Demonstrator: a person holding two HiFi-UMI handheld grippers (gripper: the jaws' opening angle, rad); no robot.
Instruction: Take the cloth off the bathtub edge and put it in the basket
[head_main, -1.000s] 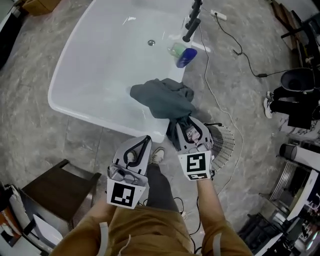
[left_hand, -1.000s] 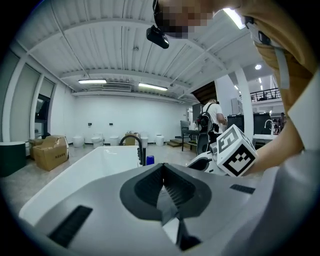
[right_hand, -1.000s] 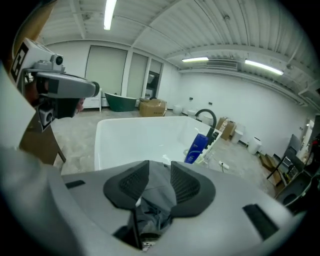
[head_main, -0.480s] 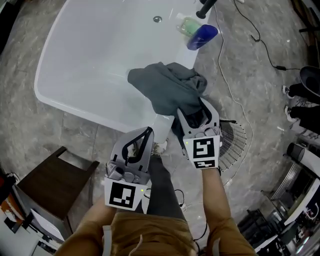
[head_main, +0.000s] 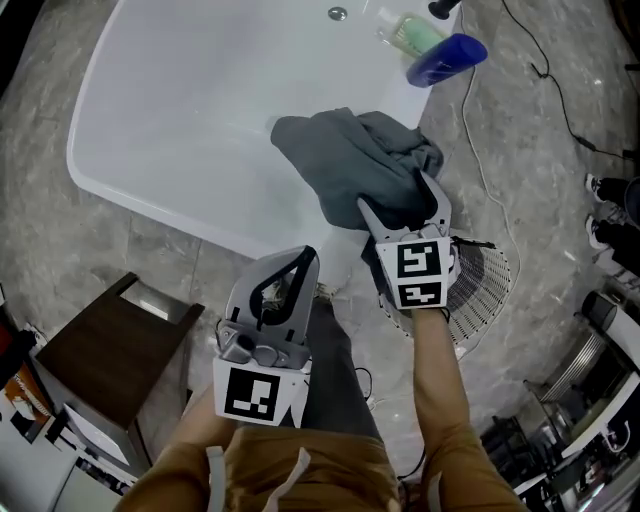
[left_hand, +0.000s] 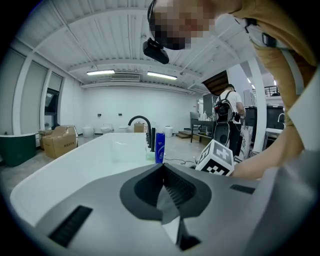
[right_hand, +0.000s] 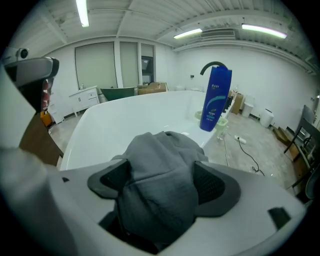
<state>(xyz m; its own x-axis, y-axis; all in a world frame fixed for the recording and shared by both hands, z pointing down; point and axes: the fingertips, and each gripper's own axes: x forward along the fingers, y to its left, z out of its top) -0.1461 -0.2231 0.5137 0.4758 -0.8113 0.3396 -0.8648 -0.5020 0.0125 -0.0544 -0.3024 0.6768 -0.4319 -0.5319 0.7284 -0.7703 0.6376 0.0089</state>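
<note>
A person w/ two handheld grippers is standing at the near right corner of a white bathtub (head_main: 150, 190), working on a dark grey cloth (head_main: 355, 160). The cloth is still lying draped over the tub's rim at that corner, part inside the tub and part hanging down the outside.

The right gripper (head_main: 397, 195) is now straddling the cloth's hanging fold. Its jaws have just been opening and are standing at full spread. The fabric is bunching up between the pads (right_hand: 215, 185) but isn't being pinched. A sec ago the gripper was sitting back from the rim w/ narrower jaws.

The left gripper (head_main: 300, 262) is hanging near the person's leg, off the tub. Its jaws are pressed together w/ nothing between them, same as a sec ago.

A white wire basket (head_main: 485, 285) is standing on the floor just beside the tub corner, under the right hand, w/ no cloth in it yet. A blue bottle (head_main: 447, 58) and a pale green bottle (head_main: 412, 35) are sitting on the far right rim.
</note>
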